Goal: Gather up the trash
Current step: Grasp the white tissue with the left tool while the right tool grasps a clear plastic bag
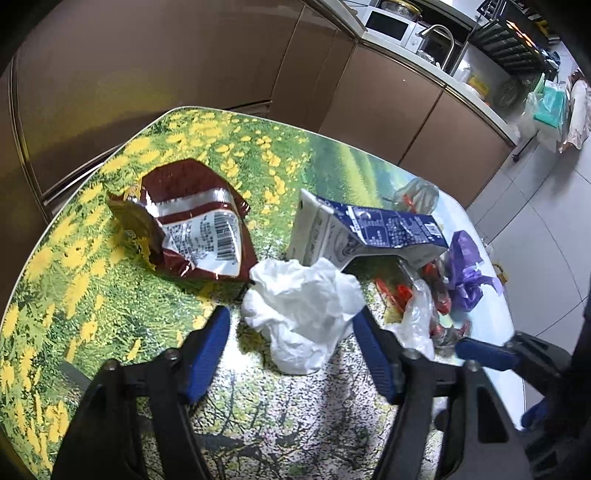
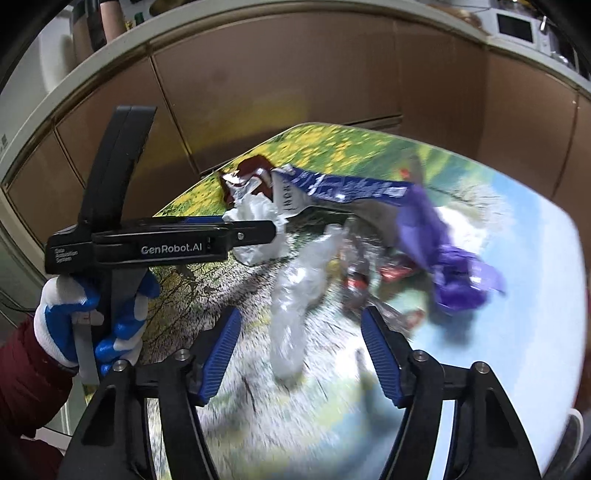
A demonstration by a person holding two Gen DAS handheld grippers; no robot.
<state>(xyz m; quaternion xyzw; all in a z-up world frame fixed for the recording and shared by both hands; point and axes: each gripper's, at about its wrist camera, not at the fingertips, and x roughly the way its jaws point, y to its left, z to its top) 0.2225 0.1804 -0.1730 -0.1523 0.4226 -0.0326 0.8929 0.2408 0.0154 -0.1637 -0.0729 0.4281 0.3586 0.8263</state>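
left wrist view: the left tool [image 1: 291, 325] stands part open and empty, its blue fingers [image 1: 208, 343] flanking the crumpled white tissue [image 1: 299, 306] that lies on the bench [image 1: 92, 280] directly ahead. right tool [image 2: 300, 332], also part open and empty, straddles the clear plastic wrap [image 2: 295, 295], whose long axis runs along its line. each tool is nearest its own piece.

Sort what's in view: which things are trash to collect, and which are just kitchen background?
Trash on the table:
white crumpled paper
red snack bag
blue milk carton
purple wrapper
clear plastic bag

Not part of the job:
microwave
faucet
brown cabinets
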